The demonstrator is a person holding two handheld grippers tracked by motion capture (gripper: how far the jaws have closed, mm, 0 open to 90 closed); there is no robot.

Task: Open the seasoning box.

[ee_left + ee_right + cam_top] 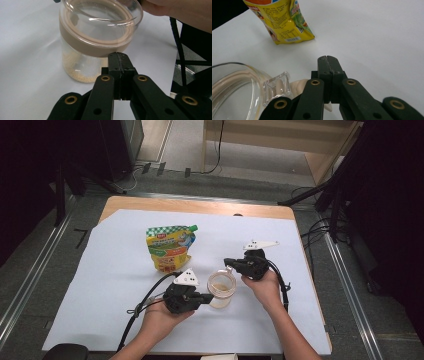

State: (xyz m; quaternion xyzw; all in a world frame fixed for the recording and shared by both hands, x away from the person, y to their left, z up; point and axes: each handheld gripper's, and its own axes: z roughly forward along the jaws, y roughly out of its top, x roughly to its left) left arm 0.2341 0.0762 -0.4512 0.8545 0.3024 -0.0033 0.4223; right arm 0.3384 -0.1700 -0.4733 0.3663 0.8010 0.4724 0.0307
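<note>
A glass jar [221, 289] with a brown band under its rim stands on the white sheet, a thin layer of pale grains at its bottom. My left gripper [210, 298] is shut with nothing in it. In the left gripper view its tip [119, 56] is right against the brown band of the jar [82, 37]. My right gripper [227, 261] is also shut and empty, just beyond the jar's far rim. Its tip [327, 60] points over the sheet beside the jar's rim [234, 75] and a clear square tab [276, 86]. A yellow and green spouted pouch [170, 247] stands behind the jar.
The white sheet [100, 295] covers most of a wooden table [200, 205]. Black cables trail from both grippers toward the front edge. Dark stands and cables crowd the floor to the right of the table. The pouch [282, 22] is ahead of the right gripper, to its left.
</note>
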